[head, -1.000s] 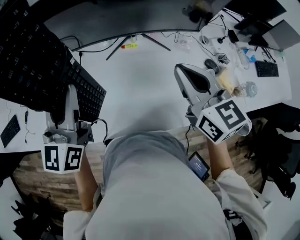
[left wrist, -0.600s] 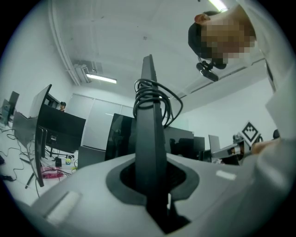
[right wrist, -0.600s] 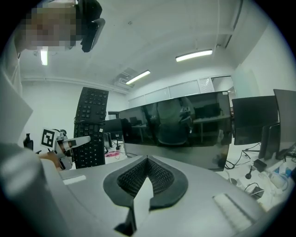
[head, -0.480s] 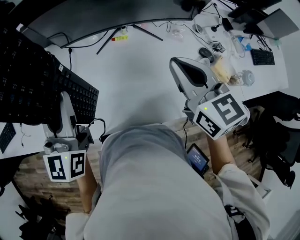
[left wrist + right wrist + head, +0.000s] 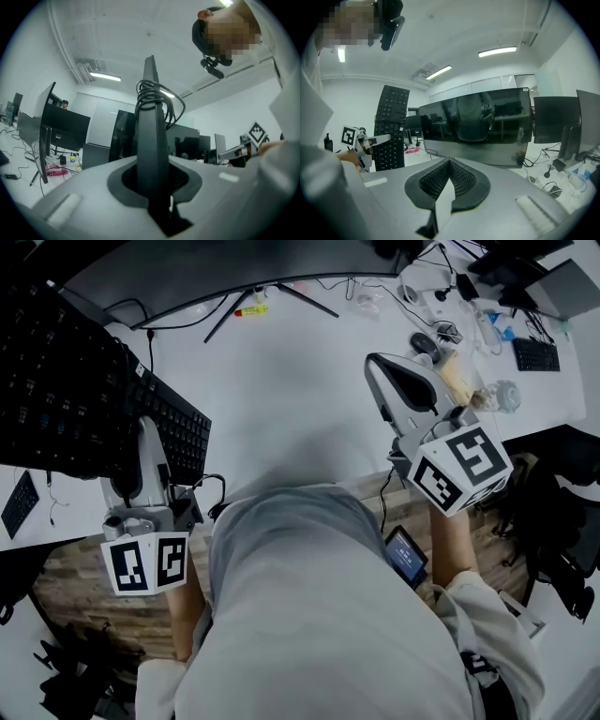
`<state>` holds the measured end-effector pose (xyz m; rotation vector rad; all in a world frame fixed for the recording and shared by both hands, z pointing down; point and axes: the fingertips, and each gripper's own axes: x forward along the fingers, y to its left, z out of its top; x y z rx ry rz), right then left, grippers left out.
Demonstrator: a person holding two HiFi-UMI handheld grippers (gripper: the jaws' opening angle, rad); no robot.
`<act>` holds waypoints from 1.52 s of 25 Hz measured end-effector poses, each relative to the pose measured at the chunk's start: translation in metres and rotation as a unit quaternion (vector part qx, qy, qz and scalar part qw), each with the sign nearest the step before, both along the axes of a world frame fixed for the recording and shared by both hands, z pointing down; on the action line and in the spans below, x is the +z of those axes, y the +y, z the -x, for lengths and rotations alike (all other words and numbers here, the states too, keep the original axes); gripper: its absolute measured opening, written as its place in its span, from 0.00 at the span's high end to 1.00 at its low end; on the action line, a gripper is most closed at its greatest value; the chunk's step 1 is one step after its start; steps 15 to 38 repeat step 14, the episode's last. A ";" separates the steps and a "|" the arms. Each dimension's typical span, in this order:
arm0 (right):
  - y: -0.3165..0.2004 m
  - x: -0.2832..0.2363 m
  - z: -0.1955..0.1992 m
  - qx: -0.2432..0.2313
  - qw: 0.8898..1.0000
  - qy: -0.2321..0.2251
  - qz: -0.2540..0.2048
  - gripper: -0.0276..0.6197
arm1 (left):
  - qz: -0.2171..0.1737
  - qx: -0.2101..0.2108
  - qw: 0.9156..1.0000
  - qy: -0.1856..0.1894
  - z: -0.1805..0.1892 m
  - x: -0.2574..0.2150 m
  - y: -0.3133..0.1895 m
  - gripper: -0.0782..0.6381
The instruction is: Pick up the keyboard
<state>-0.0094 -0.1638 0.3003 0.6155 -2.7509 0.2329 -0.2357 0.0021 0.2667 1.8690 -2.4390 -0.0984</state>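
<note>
Lower left, the left gripper (image 5: 148, 442) pinches the keyboard (image 5: 70, 381) edge between its fingers; the keyboard stands upright, apparently lifted off the tabletop (image 5: 281, 381), so the pick looks done. The right gripper (image 5: 389, 371), fingers pressed together, holds nothing

- The black keyboard (image 5: 66, 381) is cut off at the frame's upper left.
- The white table (image 5: 291, 371) has its near edge hidden by the person's grey-shirted torso (image 5: 309, 615).
- The upper-right clutter (image 5: 457, 381) is too small to identify.
</note>
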 end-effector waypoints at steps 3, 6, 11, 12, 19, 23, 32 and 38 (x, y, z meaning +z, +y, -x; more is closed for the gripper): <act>-0.006 0.000 -0.006 0.012 1.000 0.003 -0.005 0.95 | 0.000 -0.004 1.000 0.009 0.002 0.002 0.000 0.89; -0.008 0.000 -0.010 0.012 1.000 -0.001 -0.008 0.95 | -0.003 -0.011 1.000 0.010 0.005 0.002 0.001 0.89; -0.004 0.008 -0.011 0.003 1.000 0.002 -0.005 0.95 | -0.008 -0.016 1.000 0.010 0.005 0.005 0.002 0.89; -0.003 0.008 -0.010 0.002 1.000 0.002 -0.005 0.95 | -0.008 -0.016 1.000 0.011 0.005 0.006 0.002 0.89; -0.003 0.009 -0.009 0.001 1.000 0.002 -0.004 0.95 | -0.008 -0.016 1.000 0.011 0.004 0.007 0.001 0.89; -0.003 0.009 -0.009 0.001 1.000 0.002 -0.004 0.95 | -0.008 -0.016 1.000 0.011 0.004 0.007 0.001 0.89; -0.003 0.009 -0.009 0.001 1.000 0.002 -0.004 0.95 | -0.008 -0.016 1.000 0.011 0.004 0.007 0.001 0.89; -0.003 0.009 -0.009 0.001 1.000 0.002 -0.004 0.95 | -0.008 -0.016 1.000 0.011 0.004 0.007 0.001 0.89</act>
